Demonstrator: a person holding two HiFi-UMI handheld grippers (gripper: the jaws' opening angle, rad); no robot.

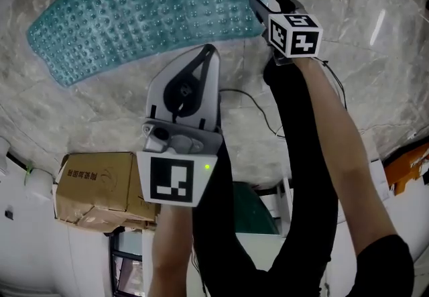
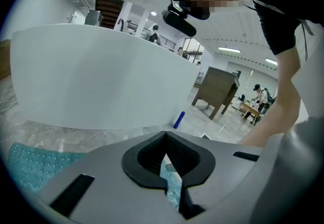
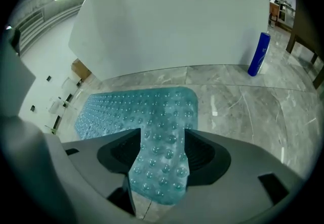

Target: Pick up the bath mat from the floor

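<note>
**Right tool spread over the mat's corner, left tool closed beside it**

We see the right tool (image 3: 163, 154) with its jaws spread wide. A corner of the teal, bubble-textured bath mat (image 3: 142, 112) lies between them, with a jaw to either side and neither pinching it. From that corner the mat runs ahead and off to the left across the grey marble floor (image 3: 243, 101), where it lies flat.

From the head view, the right tool (image 1: 268, 2) reaches down at the near right corner of the bath mat (image 1: 154, 11), and its marker cube (image 1: 295, 34) faces up toward us.

The left tool (image 2: 166, 154) has its jaws pressed together at the tips, with nothing between them (only a thin sliver of teal shows through the gap below the tips). In the head view the left tool (image 1: 209, 54) points toward the mat's near edge, to the left of the right tool and apart from the mat.

Farther out, a large white curved wall (image 3: 172, 20) rises behind the mat, with a blue bottle (image 3: 258, 54) standing on the floor at its right end. A thin black cable (image 1: 255, 104) trails over the floor (image 1: 348, 88) between the arms, and a cardboard box (image 1: 100, 188) sits at the lower left, well apart from the mat.
</note>
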